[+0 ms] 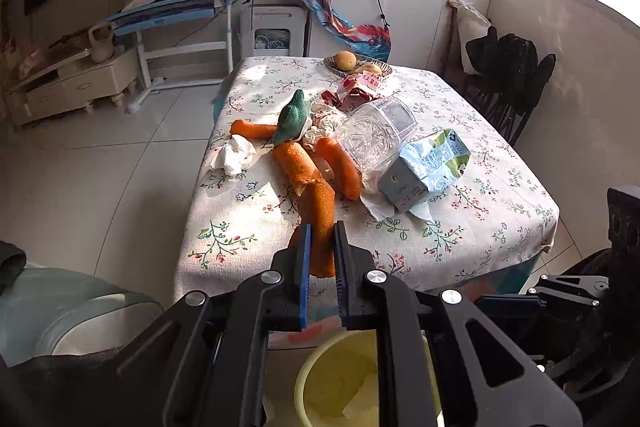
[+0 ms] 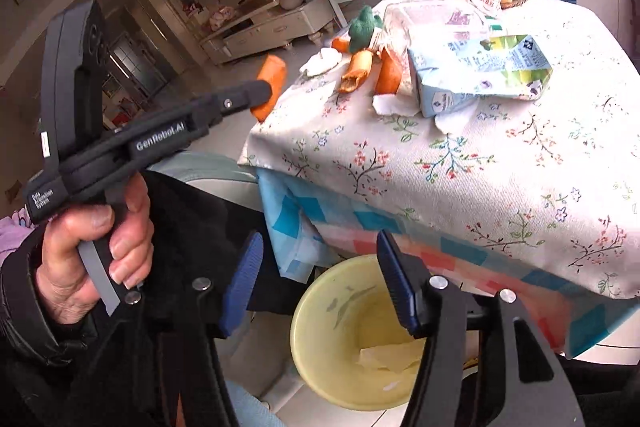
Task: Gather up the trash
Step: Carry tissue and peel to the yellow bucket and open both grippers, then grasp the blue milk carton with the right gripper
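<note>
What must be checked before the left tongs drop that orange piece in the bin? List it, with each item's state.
1. Grip: left tongs shut on the orange piece: ok.
2. Piece lifted off the table; the right view shows it in the air past the edge: ok.
3. Bin open, with only some paper inside: ok.
4. Piece over the bin mouth: not ok; it hangs up beside the table's corner, the bin lower and nearer.
5. Right tongs open and empty, but poised over the bin mouth, possibly in the drop path: cannot tell.
6. More trash left: tissue, carton, other orange pieces: not ok.
</note>
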Available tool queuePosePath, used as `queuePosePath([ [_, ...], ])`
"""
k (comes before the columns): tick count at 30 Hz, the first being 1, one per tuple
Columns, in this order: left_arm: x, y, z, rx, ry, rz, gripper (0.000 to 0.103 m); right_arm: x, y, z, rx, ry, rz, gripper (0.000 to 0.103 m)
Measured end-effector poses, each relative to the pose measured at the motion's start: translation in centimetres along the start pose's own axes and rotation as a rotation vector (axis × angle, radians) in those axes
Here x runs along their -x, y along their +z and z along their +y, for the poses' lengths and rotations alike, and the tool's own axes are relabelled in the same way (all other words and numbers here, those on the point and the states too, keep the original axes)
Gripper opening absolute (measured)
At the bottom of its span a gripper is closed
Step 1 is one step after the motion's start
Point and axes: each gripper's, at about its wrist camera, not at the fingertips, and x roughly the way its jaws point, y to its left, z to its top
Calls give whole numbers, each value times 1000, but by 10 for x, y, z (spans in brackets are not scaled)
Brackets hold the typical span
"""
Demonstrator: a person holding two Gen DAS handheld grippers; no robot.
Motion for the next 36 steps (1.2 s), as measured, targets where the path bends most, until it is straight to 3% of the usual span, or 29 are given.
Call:
queuePosePath([
  [4,-5,-14,-17,-37,-28,51,11,30,7,-15,-70,-32,-163,68],
  [8,-16,-36,-41,-96,-69,142,11,46,11,-37,-169,-34,-239,68],
  [17,-44,-81,-83,-220,-166,374,11,53,12,-51,-242,-20,-261,68],
  [23,-55,-97,-85,-225,-184,473,16,53,11,-58,-267,-13,-259,69],
  [27,-54,-97,-86,-232,-172,470,41,51,9,-62,-290,-8,-256,69],
  [32,-50,-87,-81,-203,-141,423,54,49,9,-62,-285,-13,-248,69],
  [36,-42,-73,-70,-155,-105,333,61,49,8,-63,-290,-15,-243,69],
])
